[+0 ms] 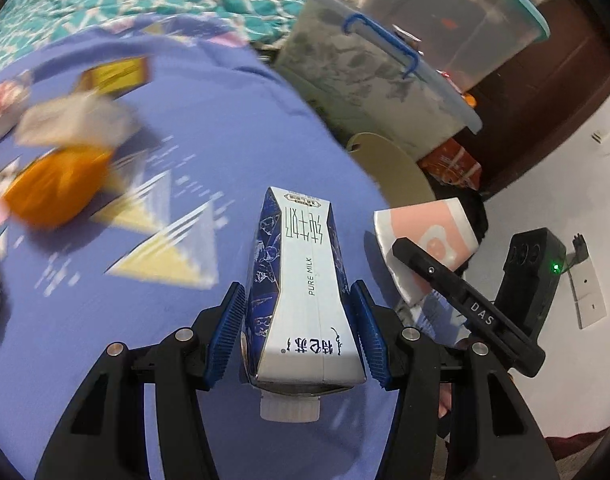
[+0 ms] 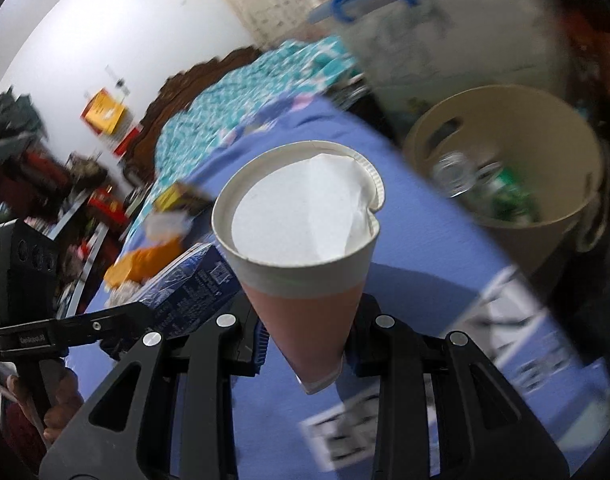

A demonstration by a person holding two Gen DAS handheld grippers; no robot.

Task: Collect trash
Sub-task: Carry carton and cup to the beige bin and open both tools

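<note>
Milk carton (image 1: 301, 296) is clamped between the left gripper (image 1: 301, 332) jaws over the purple bedsheet (image 1: 209, 128). Right gripper (image 2: 305, 344) jaws pinch a paper cup (image 2: 305, 248) near the beige bin (image 2: 509, 160). We cannot identify the blurred bin contents or remaining litter (image 1: 61, 152).

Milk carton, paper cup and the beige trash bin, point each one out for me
milk carton (image 1: 305, 280), left wrist view, on its white front panel.
paper cup (image 2: 305, 300), right wrist view, on its pink side wall.
beige trash bin (image 2: 505, 108), right wrist view, on its inner back wall.
</note>
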